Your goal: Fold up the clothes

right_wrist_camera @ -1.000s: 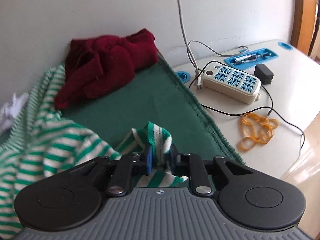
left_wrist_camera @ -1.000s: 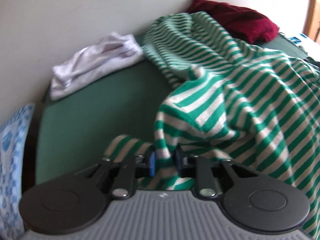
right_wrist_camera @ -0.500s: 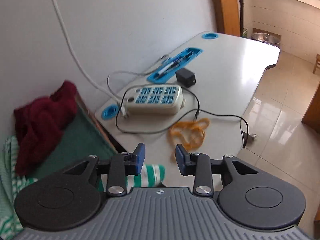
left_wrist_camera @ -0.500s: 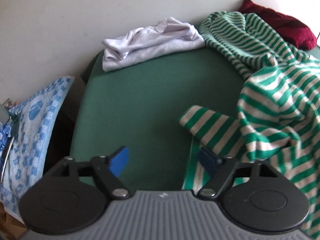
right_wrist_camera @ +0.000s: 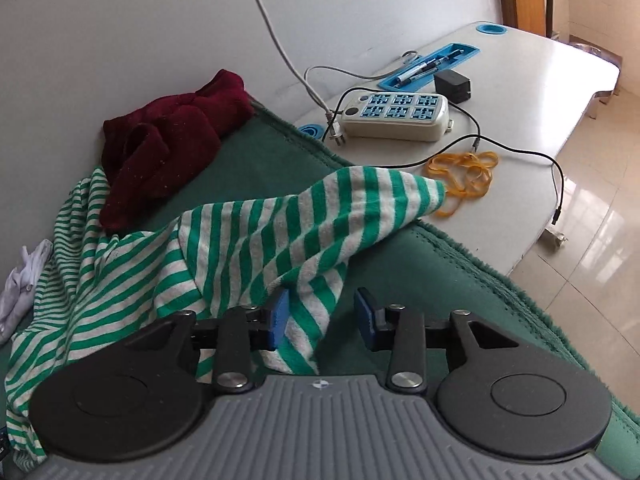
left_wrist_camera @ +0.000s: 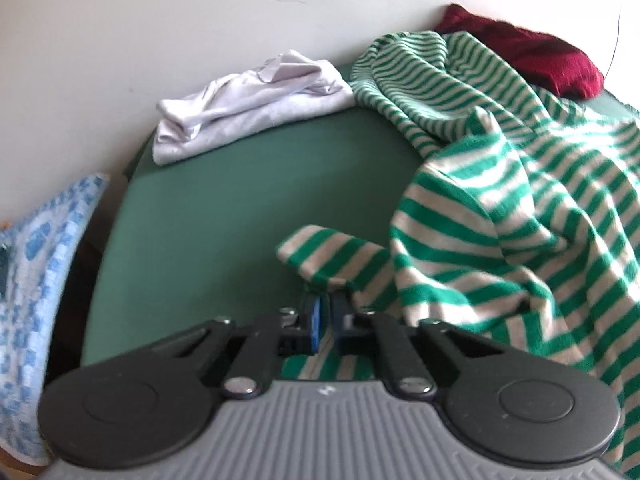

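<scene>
A green-and-white striped shirt (left_wrist_camera: pixel 520 208) lies rumpled on the green mat (left_wrist_camera: pixel 224 208). One sleeve end points left toward the middle of the mat. My left gripper (left_wrist_camera: pixel 326 320) is shut at that sleeve's cuff, with the hem caught at its fingertips. In the right wrist view the striped shirt (right_wrist_camera: pixel 248 240) stretches a pointed corner toward the desk. My right gripper (right_wrist_camera: pixel 322 314) has its jaws apart and closing. A fold of the shirt hangs between them against the left pad (right_wrist_camera: pixel 278 316), and the right pad is clear of it.
A crumpled white garment (left_wrist_camera: pixel 248 100) and a maroon garment (right_wrist_camera: pixel 168 136) lie at the mat's back by the wall. A blue patterned cloth (left_wrist_camera: pixel 36 280) hangs at left. On the white desk (right_wrist_camera: pixel 540 92) are a power strip (right_wrist_camera: pixel 396 116), cables, yellow rubber bands (right_wrist_camera: pixel 464 176) and a pen tray (right_wrist_camera: pixel 432 64).
The left gripper let go of a bunch of shirt, opened wide, then shut at the sleeve cuff. The right gripper released its fold, swung toward the desk, and returned open around the shirt.
</scene>
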`<state>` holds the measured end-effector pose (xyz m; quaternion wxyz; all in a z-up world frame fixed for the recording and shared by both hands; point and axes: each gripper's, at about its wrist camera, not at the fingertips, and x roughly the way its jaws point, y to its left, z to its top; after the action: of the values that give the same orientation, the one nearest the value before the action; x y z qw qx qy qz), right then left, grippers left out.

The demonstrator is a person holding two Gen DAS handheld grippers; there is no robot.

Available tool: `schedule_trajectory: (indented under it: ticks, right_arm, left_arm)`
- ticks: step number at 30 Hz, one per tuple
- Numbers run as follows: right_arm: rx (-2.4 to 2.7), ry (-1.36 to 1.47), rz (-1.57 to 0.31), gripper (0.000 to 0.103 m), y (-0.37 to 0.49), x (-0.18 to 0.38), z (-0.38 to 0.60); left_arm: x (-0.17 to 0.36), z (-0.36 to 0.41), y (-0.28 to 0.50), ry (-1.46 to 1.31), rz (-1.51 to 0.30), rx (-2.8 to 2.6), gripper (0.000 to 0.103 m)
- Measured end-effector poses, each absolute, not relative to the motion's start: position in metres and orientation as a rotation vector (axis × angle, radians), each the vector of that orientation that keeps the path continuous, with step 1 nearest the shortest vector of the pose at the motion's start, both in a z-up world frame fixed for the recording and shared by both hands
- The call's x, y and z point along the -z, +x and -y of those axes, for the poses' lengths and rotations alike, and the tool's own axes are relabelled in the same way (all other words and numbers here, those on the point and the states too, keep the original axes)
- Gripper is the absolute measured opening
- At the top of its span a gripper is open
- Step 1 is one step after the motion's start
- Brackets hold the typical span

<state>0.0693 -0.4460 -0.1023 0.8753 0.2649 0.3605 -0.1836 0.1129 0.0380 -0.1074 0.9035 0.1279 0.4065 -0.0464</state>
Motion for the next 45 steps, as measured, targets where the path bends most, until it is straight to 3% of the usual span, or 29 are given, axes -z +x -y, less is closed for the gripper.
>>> schedule_trajectory:
  ticks: [1,2,9,10,11,15,17,18,21,23,27,31,33,35,42,45]
  right_arm:
    - [0.367,0.53,-0.759,0.012,0.074,0.103,0.443]
    - [0.352,0.506,-0.765,0.009,0.079,0.104,0.44]
    - [0.538,0.299,-0.603,0.0,0.06,0.065,0.442]
    - [0.578,0.272,-0.578,0.007,0.056,0.06,0.445]
    - [0.598,0.267,-0.611,0.009,0.057,0.062,0.449]
    - [0.601,0.372,-0.685,0.012,0.042,0.07,0.456]
    - [0.597,0.384,-0.693,0.04,0.029,0.071,0.449]
    - [0.595,0.389,-0.697,0.045,0.022,0.071,0.445]
    - [0.511,0.368,-0.718,0.044,-0.002,0.068,0.428]
    - [0.45,0.294,-0.751,0.044,-0.018,0.067,0.41]
    - [0.366,0.188,-0.772,0.044,-0.044,0.071,0.389]
    - [0.414,0.193,-0.766,0.044,-0.028,0.079,0.406]
    - [0.445,0.204,-0.764,0.043,-0.013,0.083,0.421]
    - [0.415,0.312,-0.764,0.039,0.006,0.09,0.442]
    - [0.465,0.356,-0.736,0.028,0.07,0.112,0.472]
    - [0.466,0.399,-0.725,0.029,0.088,0.12,0.49]
  left_arm:
    - [0.108,-0.039,0.108,0.288,-0.841,0.08,0.002]
    - [0.108,-0.039,0.103,0.312,-0.842,0.064,0.002]
    - [0.099,-0.105,0.042,0.285,-0.902,-0.114,0.003]
    - [0.098,-0.116,0.032,0.281,-0.906,-0.145,0.005]
    - [0.1,-0.126,0.025,0.292,-0.923,-0.191,0.0]
    - [0.102,-0.171,0.002,0.236,-0.984,-0.308,0.0]
    - [0.086,-0.18,-0.01,0.135,-0.94,-0.247,0.0]
    - [0.076,-0.18,-0.018,0.092,-0.899,-0.196,0.001]
    - [0.057,-0.156,-0.037,0.037,-0.804,0.01,0.01]
    - [0.058,-0.125,-0.048,0.054,-0.79,0.169,0.036]
    - [0.081,-0.063,-0.059,0.097,-0.834,0.35,0.045]
    - [0.096,-0.028,-0.063,0.062,-0.922,0.421,0.045]
    - [0.094,-0.013,-0.075,0.108,-0.887,0.417,0.051]
    - [0.094,-0.006,-0.085,0.147,-0.884,0.411,0.065]
    - [0.089,0.013,-0.114,0.151,-0.911,0.29,0.066]
    - [0.088,0.023,-0.122,0.109,-0.92,0.228,0.073]
